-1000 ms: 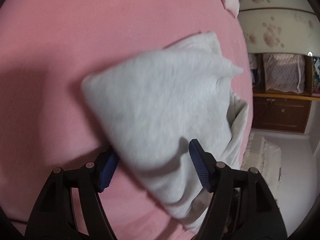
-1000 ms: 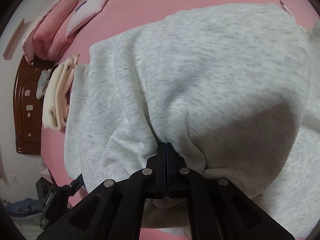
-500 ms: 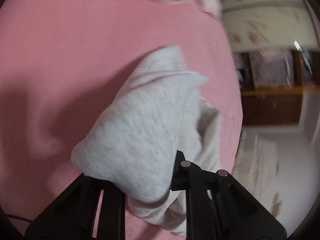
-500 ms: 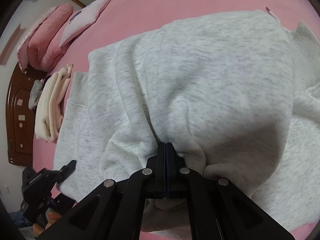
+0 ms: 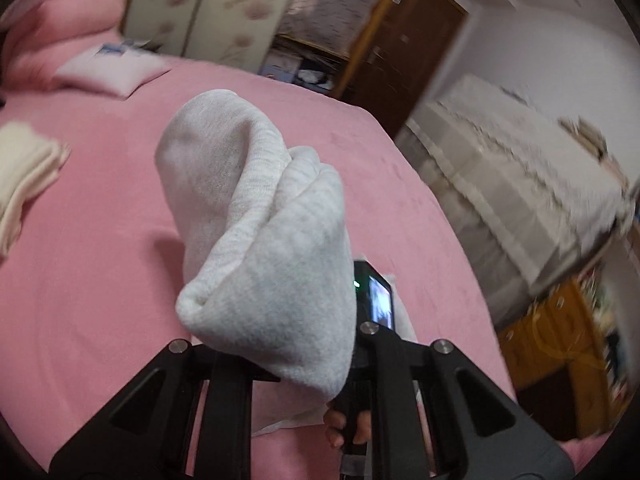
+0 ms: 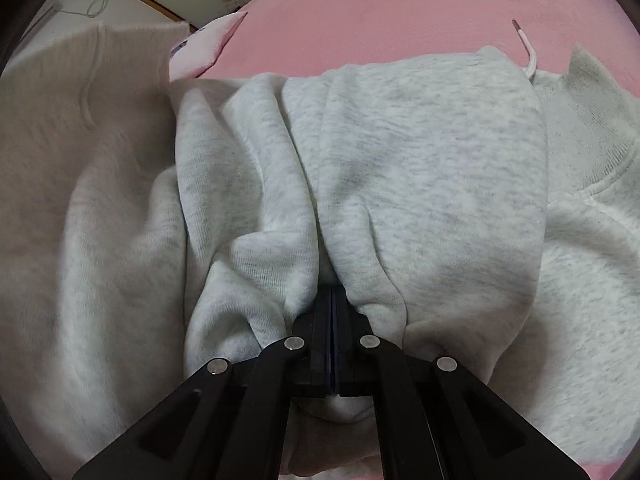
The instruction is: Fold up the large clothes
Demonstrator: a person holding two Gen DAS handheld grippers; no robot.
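Left wrist: cream pile (image 5: 24,176) at left on the pink bed (image 5: 100,280). My left gripper (image 5: 280,364) has just closed, clamped on a fleecy grey bunch of the hoodie (image 5: 260,240), its long axis pointing up and away. Right wrist: right gripper (image 6: 332,300) pinches a fold of hoodie (image 6: 400,184), jaws together, tilted steeply down; hoodie is spread on bed, drawstring (image 6: 526,46) far right.

Left gripper (image 5: 280,364) fingertips hidden under bunched grey sweatshirt (image 5: 256,240)
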